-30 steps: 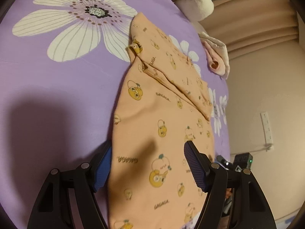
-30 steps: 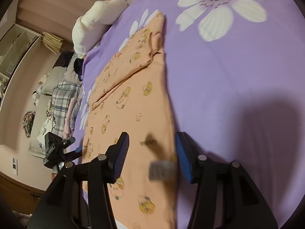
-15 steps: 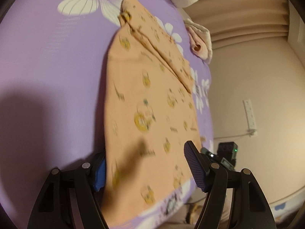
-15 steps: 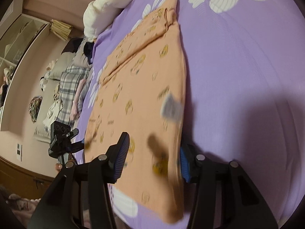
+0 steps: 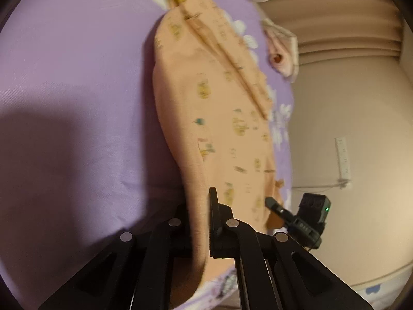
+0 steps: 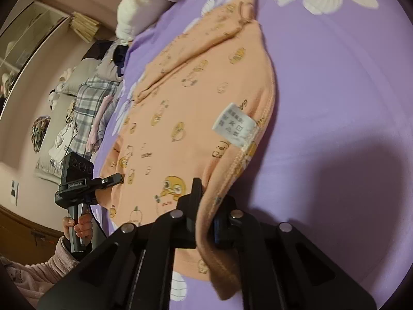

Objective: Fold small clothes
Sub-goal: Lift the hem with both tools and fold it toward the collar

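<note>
I see the peach-orange cotton baby garment with yellow cartoon prints (image 6: 196, 108) spread on the purple floral bedsheet (image 6: 335, 82), its near hem lifted. My right gripper (image 6: 205, 204) has its jaws clamped on that hem near the white care label (image 6: 236, 125); my left gripper (image 5: 200, 217) likewise pinches the opposite hem corner. The left view is motion-blurred, so the prints there are hard to read, and the hem's lowest fold is hidden behind the jaws.

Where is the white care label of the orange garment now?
In the right wrist view the care label sits on the right edge of the orange garment, just above the right gripper that pinches this hem, beside the purple sheet.
</note>
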Action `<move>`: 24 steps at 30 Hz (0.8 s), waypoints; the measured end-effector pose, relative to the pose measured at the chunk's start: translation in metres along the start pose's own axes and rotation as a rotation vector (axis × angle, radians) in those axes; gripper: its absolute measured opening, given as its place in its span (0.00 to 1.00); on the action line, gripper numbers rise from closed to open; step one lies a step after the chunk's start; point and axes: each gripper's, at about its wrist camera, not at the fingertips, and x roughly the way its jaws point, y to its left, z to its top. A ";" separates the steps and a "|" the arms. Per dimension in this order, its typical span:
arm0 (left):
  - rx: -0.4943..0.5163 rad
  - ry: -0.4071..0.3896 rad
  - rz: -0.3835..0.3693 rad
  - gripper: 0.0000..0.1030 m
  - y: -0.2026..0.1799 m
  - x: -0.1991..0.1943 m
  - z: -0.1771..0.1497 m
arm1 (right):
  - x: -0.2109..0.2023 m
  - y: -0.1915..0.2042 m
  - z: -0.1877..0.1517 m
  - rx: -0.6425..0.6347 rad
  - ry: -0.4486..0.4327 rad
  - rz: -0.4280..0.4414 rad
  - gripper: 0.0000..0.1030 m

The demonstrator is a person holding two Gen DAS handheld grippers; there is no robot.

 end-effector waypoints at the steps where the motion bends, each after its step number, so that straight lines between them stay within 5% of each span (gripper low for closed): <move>1: 0.008 -0.010 -0.026 0.01 -0.003 -0.004 -0.001 | -0.003 0.004 0.000 -0.015 -0.014 0.008 0.06; 13: 0.103 -0.118 -0.183 0.00 -0.040 -0.036 -0.005 | -0.044 0.034 -0.005 -0.099 -0.185 0.130 0.03; 24: 0.321 -0.168 -0.199 0.00 -0.099 -0.076 -0.027 | -0.090 0.074 -0.016 -0.210 -0.289 0.249 0.03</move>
